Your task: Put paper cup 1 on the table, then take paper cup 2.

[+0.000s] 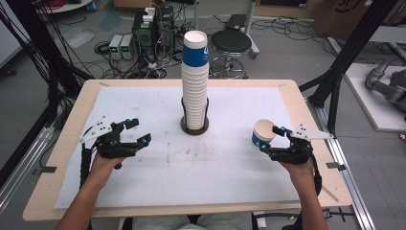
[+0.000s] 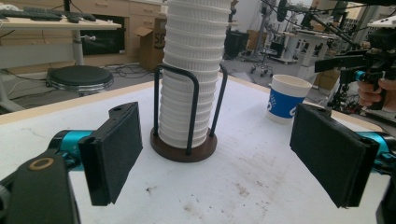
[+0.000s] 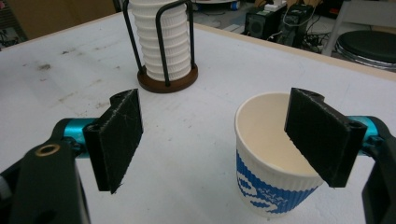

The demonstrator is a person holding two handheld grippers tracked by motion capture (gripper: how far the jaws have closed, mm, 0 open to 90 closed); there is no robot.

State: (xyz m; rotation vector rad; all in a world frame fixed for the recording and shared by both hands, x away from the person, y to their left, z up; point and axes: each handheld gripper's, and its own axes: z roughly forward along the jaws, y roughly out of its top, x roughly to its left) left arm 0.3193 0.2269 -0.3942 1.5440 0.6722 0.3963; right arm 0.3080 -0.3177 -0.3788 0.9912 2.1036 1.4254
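A tall stack of white ribbed paper cups (image 1: 195, 91), topped by a blue-banded one, stands in a black wire holder on a round brown base (image 1: 195, 126) at the table's middle (image 2: 191, 84) (image 3: 163, 42). A single blue-and-white cup (image 1: 262, 132) (image 2: 286, 99) (image 3: 268, 163) stands upright on the mat to the right. My right gripper (image 1: 271, 137) (image 3: 217, 126) is open just beside and above it. One pad (image 3: 322, 137) overlaps the cup's rim and the other stands far off, with nothing gripped. My left gripper (image 1: 140, 131) (image 2: 224, 149) is open and empty at the left, pointing at the stack.
A white mat (image 1: 230, 167) covers most of the wooden table (image 1: 62, 153). Beyond the far edge are a black stool (image 1: 231, 42), electronics boxes (image 1: 143, 33) and cables on the floor. Black frame struts (image 1: 349, 52) rise at both sides.
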